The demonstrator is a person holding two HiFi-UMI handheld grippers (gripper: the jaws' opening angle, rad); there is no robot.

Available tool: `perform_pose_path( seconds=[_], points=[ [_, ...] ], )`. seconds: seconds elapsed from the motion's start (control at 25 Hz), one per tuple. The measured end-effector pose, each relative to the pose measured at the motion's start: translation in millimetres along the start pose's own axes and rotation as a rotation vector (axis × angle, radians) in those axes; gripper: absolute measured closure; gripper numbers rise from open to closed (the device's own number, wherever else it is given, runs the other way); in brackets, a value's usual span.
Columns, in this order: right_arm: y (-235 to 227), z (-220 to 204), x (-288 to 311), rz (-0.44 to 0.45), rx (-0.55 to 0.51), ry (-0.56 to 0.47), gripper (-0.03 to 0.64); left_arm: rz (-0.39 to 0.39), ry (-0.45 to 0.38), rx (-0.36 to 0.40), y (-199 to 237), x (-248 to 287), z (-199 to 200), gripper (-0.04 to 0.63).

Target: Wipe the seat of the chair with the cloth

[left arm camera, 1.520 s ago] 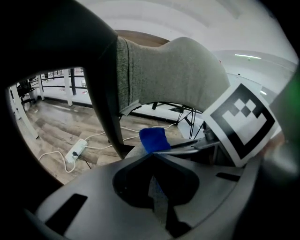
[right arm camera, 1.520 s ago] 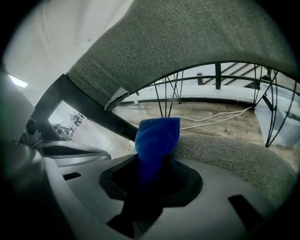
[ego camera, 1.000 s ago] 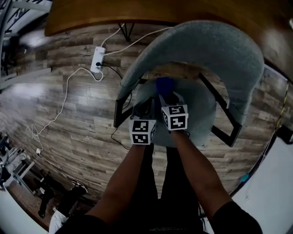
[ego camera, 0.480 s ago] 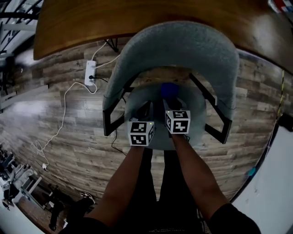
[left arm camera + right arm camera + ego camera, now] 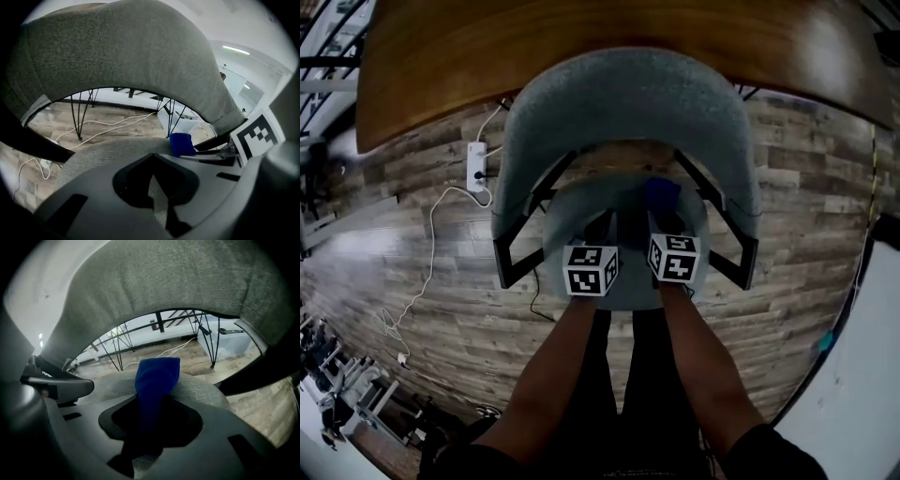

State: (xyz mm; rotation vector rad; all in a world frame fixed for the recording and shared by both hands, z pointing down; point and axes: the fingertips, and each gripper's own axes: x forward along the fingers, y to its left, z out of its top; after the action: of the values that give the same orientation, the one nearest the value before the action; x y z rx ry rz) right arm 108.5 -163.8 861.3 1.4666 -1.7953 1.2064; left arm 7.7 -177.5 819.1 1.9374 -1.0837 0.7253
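The chair has a grey fabric backrest [image 5: 628, 98] and a round grey seat [image 5: 577, 202]. A blue cloth [image 5: 661, 193] lies on the back right part of the seat, with my right gripper [image 5: 662, 214] shut on it. In the right gripper view the blue cloth [image 5: 156, 376] sticks out forward from the right gripper [image 5: 150, 416] and rests on the seat [image 5: 201, 387]. My left gripper [image 5: 606, 225] hovers over the seat's middle, just left of the right one. Its jaws meet with nothing in them in the left gripper view [image 5: 152, 178], where the cloth [image 5: 181, 144] shows at the right.
Black armrests [image 5: 520, 246] [image 5: 727, 251] flank the seat. A wooden tabletop [image 5: 581, 42] runs behind the backrest. On the wood floor at the left lies a white power strip [image 5: 475, 161] with a trailing cable [image 5: 427, 253]. Black hairpin table legs [image 5: 79, 117] stand beyond the chair.
The right gripper has slid the blue cloth from the seat's back left across to its back right. The left gripper stayed beside it, and the head view swung toward the chair.
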Motion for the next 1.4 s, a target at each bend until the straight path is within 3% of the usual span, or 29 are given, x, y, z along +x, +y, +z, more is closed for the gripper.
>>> perform_pose_path(
  seconds=[0.4, 0.64, 0.88, 1.4],
  points=[
    [-65, -6, -26, -0.155, 0.127, 0.001, 0.485, -0.062, 0.05, 0.018, -42, 16, -11, 0.597],
    [-64, -3, -29, -0.175, 0.1, -0.001, 0.485, -0.058, 0.042, 0.007, -35, 7, -15, 0.597],
    [-1, 0, -19, -0.025, -0.048, 0.004, 0.483, 0.007, 0.003, -0.023, 4, -25, -26, 0.597],
    [183, -53, 17, 0.21, -0.175, 0.143, 0.483, 0.136, -0.031, -0.262, 89, -105, -97, 0.597]
  ],
)
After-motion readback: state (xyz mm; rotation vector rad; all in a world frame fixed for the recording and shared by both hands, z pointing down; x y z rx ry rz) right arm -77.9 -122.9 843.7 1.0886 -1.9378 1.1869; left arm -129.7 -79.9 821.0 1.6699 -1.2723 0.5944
